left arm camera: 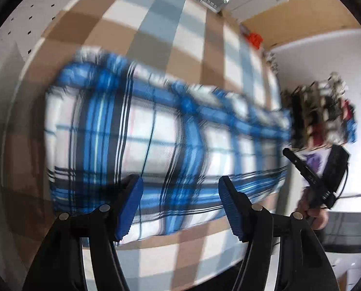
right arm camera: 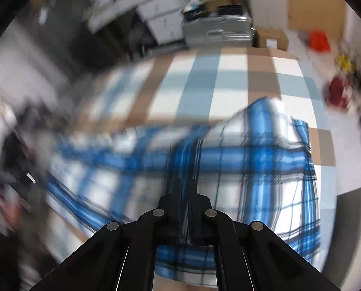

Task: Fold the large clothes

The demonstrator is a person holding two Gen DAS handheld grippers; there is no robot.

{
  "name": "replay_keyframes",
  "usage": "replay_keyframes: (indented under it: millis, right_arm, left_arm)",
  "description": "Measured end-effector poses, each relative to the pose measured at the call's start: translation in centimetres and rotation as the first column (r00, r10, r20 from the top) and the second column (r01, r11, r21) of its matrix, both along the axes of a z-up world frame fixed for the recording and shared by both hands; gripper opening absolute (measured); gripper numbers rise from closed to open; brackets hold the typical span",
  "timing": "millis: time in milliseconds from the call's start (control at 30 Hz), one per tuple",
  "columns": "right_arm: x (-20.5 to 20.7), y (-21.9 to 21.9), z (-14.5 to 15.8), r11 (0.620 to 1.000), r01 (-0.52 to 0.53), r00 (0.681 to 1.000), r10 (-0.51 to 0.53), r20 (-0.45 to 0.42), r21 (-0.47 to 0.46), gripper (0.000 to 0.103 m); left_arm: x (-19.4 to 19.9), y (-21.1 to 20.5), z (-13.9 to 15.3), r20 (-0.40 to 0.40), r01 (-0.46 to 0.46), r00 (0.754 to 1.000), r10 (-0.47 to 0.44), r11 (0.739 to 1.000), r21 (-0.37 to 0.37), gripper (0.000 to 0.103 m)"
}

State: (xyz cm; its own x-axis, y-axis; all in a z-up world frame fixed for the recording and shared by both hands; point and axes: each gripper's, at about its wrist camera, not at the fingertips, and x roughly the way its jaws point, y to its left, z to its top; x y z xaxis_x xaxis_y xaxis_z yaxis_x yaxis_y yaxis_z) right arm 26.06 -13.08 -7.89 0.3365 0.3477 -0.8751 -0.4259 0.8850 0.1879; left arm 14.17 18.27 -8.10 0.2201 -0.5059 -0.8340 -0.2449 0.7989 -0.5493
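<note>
We see blue-and-white plaid cloth garment (left arm camera: pixel 156 133) lying on checked tablecloth (left arm camera: pixel 170 24), long axis crosswise ahead of left gripper (left arm camera: pixel 179 194), fingers spread, empty. Right gripper (right arm camera: pixel 186 194) nearer, clamped on garment fold.

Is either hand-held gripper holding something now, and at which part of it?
The right hand-held gripper is shut on a bunched fold of the blue plaid garment; which part cannot be told. The left hand-held gripper is open, holding nothing.

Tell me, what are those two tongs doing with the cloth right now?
Left tongs open, over the blue-and-white plaid garment. Right tongs shut on its bunched fabric. Garment on checked tablecloth; nothing in the way.
</note>
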Motion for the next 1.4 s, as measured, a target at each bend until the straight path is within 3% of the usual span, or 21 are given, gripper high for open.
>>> replay_keyframes:
  millis: [133, 233, 367, 533, 567, 600, 633, 733, 867, 900, 1000, 1100, 1133, 1200, 1233, 1267, 1300, 1367, 1400]
  right_arm:
    - [-1.4, 2.3, -4.0, 0.98, -0.066, 0.998, 0.069, 0.006, -0.187, 0.004]
    - [-1.1, 1.9, -5.8, 0.978, -0.058, 0.998, 0.057, -0.013, -0.2, 0.004]
    - [-1.3, 1.9, -5.0, 0.975, -0.033, 0.999, 0.034, -0.001, -0.22, 0.004]
    - [-5.1, 1.3, 2.2, 0.996, -0.079, 0.982, 0.069, 0.175, 0.052, 0.005]
    - [-6.2, 0.8, 3.4, 0.987, -0.088, 0.978, 0.06, 0.198, 0.136, 0.01]
    - [-6.7, 0.3, 4.0, 0.976, -0.09, 0.979, 0.05, 0.2, 0.196, 0.041]
    - [-7.7, -0.5, 4.7, 0.951, -0.086, 0.981, 0.029, 0.191, 0.296, 0.1]
    - [-10.2, -2.6, 5.0, 0.878, -0.034, 0.97, -0.086, 0.228, 0.478, 0.103]
    - [-11.5, -3.8, 1.3, 0.803, 0.078, 0.977, -0.178, 0.114, 0.591, 0.103]
    - [-11.1, -3.7, 0.8, 0.805, 0.1, 0.98, -0.182, 0.083, 0.585, 0.103]
    - [-9.1, -3.1, -1.4, 0.834, 0.19, 0.978, -0.205, -0.028, 0.518, 0.103]
    - [-5.3, -3.0, -1.8, 0.868, 0.267, 0.962, -0.264, -0.065, 0.419, 0.103]
    - [-3.8, -2.7, -1.8, 0.894, 0.303, 0.952, -0.299, -0.065, 0.329, 0.103]
    - [-1.6, -1.7, -2.3, 0.944, 0.312, 0.95, -0.313, -0.008, 0.109, 0.103]
    - [-0.7, -0.4, -3.2, 0.954, 0.289, 0.957, -0.286, 0.042, -0.081, 0.103]
    - [-0.3, 1.2, -4.6, 0.946, 0.211, 0.977, -0.199, 0.071, -0.245, 0.103]
    - [-0.5, 2.2, -5.9, 0.929, 0.144, 0.989, -0.124, 0.08, -0.342, 0.103]
    - [-1.2, 3.7, -8.3, 0.884, 0.066, 0.996, -0.028, 0.088, -0.462, 0.102]
    - [-1.5, 3.9, -8.5, 0.883, 0.062, 0.993, -0.008, 0.118, -0.465, 0.102]
  left_arm:
    - [-0.2, 0.0, -2.4, 0.02, -0.011, 1.0, 0.01, 1.0, 0.022, 0.059]
    - [-0.2, 0.6, -3.8, 0.041, -0.034, 0.999, 0.035, 0.999, -0.027, 0.059]
    - [-0.5, 1.7, -3.7, 0.019, -0.068, 0.997, 0.069, 0.996, -0.06, 0.059]
    - [-2.9, 1.0, -0.3, 0.079, -0.056, 0.995, 0.059, 0.998, -0.041, 0.059]
    - [-3.1, 0.7, -0.1, 0.09, -0.048, 0.995, 0.052, 0.998, -0.036, 0.059]
    - [-3.5, 0.5, 0.2, 0.097, -0.044, 0.994, 0.048, 0.998, -0.035, 0.059]
    - [-3.8, 0.1, 0.4, 0.097, -0.04, 0.994, 0.044, 0.998, -0.044, 0.059]
    - [-4.1, -1.8, 1.1, 0.11, -0.014, 0.994, 0.019, 0.999, -0.053, 0.059]
    - [-3.7, -6.2, 2.5, 0.165, 0.06, 0.984, -0.062, 0.998, 0.013, 0.059]
    - [-3.5, -6.9, 2.5, 0.164, 0.08, 0.983, -0.08, 0.997, 0.007, 0.059]
    - [-1.4, -9.7, 2.0, 0.15, 0.125, 0.982, -0.119, 0.992, -0.035, 0.059]
    - [1.4, -10.1, 1.7, 0.168, 0.094, 0.981, -0.1, 0.995, 0.043, 0.059]
    - [2.2, -9.7, 1.3, 0.174, 0.068, 0.982, -0.075, 0.997, 0.047, 0.059]
    - [3.2, -8.8, -0.5, 0.132, 0.036, 0.991, -0.034, 0.999, -0.014, 0.059]
    - [3.7, -8.3, -2.2, 0.076, 0.017, 0.997, -0.012, 0.998, -0.064, 0.059]
    - [3.9, -7.8, -3.6, 0.038, 0.001, 0.999, 0.002, 0.996, -0.093, 0.059]
    - [3.8, -7.4, -4.3, 0.042, -0.003, 0.999, 0.008, 0.993, -0.121, 0.059]
    - [3.8, -6.8, -5.1, 0.065, 0.01, 0.998, 0.0, 0.987, -0.158, 0.059]
    - [3.8, -6.4, -5.5, 0.069, 0.009, 0.998, 0.004, 0.983, -0.185, 0.059]
